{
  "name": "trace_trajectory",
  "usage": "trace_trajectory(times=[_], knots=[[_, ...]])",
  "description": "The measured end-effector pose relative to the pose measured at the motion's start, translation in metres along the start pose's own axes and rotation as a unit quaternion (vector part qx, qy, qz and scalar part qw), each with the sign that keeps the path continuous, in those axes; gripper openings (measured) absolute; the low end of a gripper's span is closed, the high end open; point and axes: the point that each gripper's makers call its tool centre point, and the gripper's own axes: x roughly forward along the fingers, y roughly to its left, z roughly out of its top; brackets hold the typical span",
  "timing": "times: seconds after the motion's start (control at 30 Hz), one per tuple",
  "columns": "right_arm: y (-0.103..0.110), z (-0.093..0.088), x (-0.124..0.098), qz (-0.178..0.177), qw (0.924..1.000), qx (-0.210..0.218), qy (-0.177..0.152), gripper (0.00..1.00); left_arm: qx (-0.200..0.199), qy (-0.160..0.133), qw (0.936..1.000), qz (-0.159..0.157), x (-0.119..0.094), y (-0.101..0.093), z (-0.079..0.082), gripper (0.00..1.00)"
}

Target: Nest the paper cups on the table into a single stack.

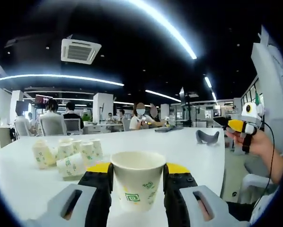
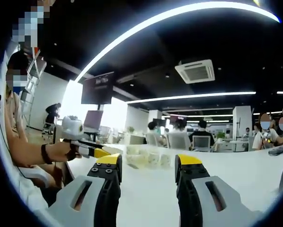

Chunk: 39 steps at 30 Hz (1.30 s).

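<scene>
White table (image 1: pixel 189 142), clustered paper cups (image 1: pixel 68 153), possibly a grey stand (image 1: pixel 207 137)

two handheld grippers at a white table (image 1: pixel 189 142): the left gripper (image 1: pixel 137 182) closed on one upright paper cup (image 1: pixel 137 179), the right gripper (image 2: pixel 147 168) with jaws apart. a cluster of about six more cups (image 1: pixel 68 153) sits nearby, some tipped over; the exact count is unclear. one grey curved object (image 1: pixel 207 136) lies apart.

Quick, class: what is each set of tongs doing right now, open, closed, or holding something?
Left tongs: closed on an upright paper cup.
Right tongs: open, holding nothing, above the white table.
</scene>
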Motion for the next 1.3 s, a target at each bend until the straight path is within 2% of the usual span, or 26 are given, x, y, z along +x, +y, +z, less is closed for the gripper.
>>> trace_trajectory(times=[0.17, 0.33, 0.6, 1.03, 1.13, 1.3], knots=[[-0.002, -0.004, 0.001, -0.002, 1.0000, 0.003, 0.005, 0.47, 0.004, 0.014, 0.9999, 0.000, 0.002, -0.005, -0.010, 0.45], [0.000, 0.002, 0.001, -0.002, 1.0000, -0.007, 0.001, 0.47, -0.002, 0.024, 0.9997, -0.002, 0.003, -0.004, -0.020, 0.45], [-0.001, 0.000, 0.002, -0.002, 1.0000, -0.006, 0.003, 0.47, 0.002, 0.052, 0.9984, -0.021, 0.007, -0.018, -0.035, 0.45], [-0.003, 0.003, -0.001, -0.005, 0.9999, -0.009, 0.000, 0.47, 0.006, 0.050, 0.9984, -0.026, 0.004, -0.025, -0.037, 0.46], [-0.002, 0.003, -0.001, -0.004, 0.9999, -0.010, 0.000, 0.47, 0.008, 0.052, 0.9982, -0.028, 0.003, -0.028, -0.039, 0.52], [-0.003, 0.003, -0.002, -0.006, 0.9999, -0.010, 0.000, 0.47, 0.009, 0.049, 0.9985, -0.022, -0.006, -0.025, -0.038, 0.55]])
